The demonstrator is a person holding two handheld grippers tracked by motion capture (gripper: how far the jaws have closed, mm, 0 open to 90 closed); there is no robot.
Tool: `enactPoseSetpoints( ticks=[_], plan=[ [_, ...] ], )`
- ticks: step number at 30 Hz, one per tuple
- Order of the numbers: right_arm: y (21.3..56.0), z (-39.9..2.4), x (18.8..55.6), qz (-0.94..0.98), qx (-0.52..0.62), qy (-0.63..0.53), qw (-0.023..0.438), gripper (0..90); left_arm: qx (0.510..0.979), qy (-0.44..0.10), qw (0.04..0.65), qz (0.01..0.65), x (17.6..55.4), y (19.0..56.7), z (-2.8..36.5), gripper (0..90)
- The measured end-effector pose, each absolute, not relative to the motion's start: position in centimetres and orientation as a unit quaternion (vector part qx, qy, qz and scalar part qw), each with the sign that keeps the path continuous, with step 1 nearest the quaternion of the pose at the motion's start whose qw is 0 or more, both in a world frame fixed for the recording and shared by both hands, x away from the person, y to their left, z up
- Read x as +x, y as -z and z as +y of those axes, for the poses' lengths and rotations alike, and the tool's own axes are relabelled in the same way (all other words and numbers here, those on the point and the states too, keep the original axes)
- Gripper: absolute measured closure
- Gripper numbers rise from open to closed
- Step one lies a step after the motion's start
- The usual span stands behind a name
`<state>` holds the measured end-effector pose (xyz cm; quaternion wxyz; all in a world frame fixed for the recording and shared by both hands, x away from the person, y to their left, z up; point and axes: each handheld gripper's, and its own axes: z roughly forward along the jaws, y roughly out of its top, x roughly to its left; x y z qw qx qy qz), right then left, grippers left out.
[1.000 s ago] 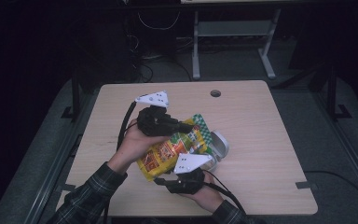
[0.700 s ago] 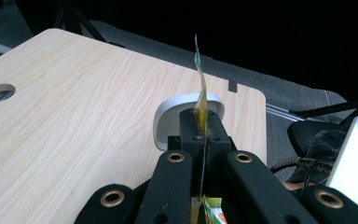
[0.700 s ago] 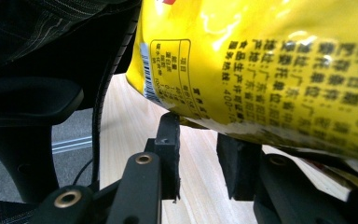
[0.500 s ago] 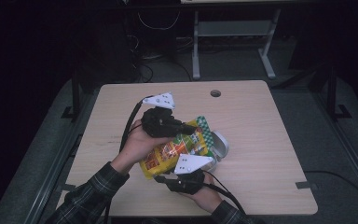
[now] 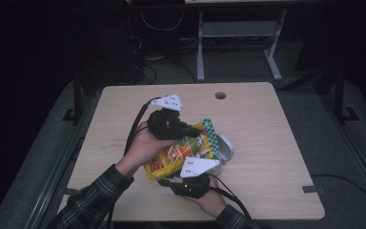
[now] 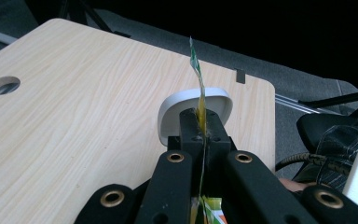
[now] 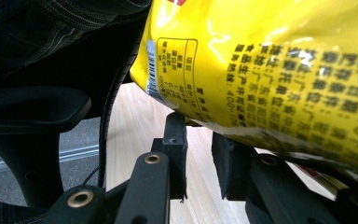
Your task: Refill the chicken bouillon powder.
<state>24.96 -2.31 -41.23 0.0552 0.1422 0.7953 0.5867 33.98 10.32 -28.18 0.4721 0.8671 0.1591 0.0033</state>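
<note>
A yellow snack bag point(image 5: 181, 152) with a green-checked top seam is held above the table between both hands. My left gripper point(image 5: 198, 130) is shut on that thin top seam point(image 6: 196, 70), which stands edge-on between the jaws point(image 6: 202, 116). My right gripper point(image 5: 164, 180) sits under the bag's lower end. In the right gripper view its jaws point(image 7: 200, 140) stand a little apart, with bare table showing in the gap. The bag's printed back point(image 7: 270, 60) lies just over them. A white bowl point(image 5: 225, 148) sits on the table beyond the bag, right behind the left jaws point(image 6: 177, 105).
The wooden table point(image 5: 267, 119) has a round cable hole point(image 5: 220, 95) near its far edge. A plaid sleeve point(image 5: 95, 200) comes in at the bottom left. Cables trail from both grippers. A metal stand point(image 5: 238, 33) is on the floor beyond the table.
My left gripper has shifted slightly to the right with the bag's top seam in it. The right gripper has stayed under the bag's lower end.
</note>
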Motion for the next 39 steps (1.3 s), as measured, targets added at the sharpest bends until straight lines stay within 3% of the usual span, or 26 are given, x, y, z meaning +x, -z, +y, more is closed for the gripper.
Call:
enactPoseSetpoints(
  ticks=[24, 39],
  plan=[
    [41.6, -2.1, 25.1, 0.794, 0.155, -0.586, 0.051, 81.1, 0.866, -0.013, 0.462, 0.192, 33.3, 28.1, 9.9, 90.0],
    [41.5, -2.1, 25.2, 0.796, 0.170, -0.577, 0.070, 84.6, 0.846, 0.001, 0.498, 0.190, 31.8, 26.6, 11.3, 90.0]
  ],
)
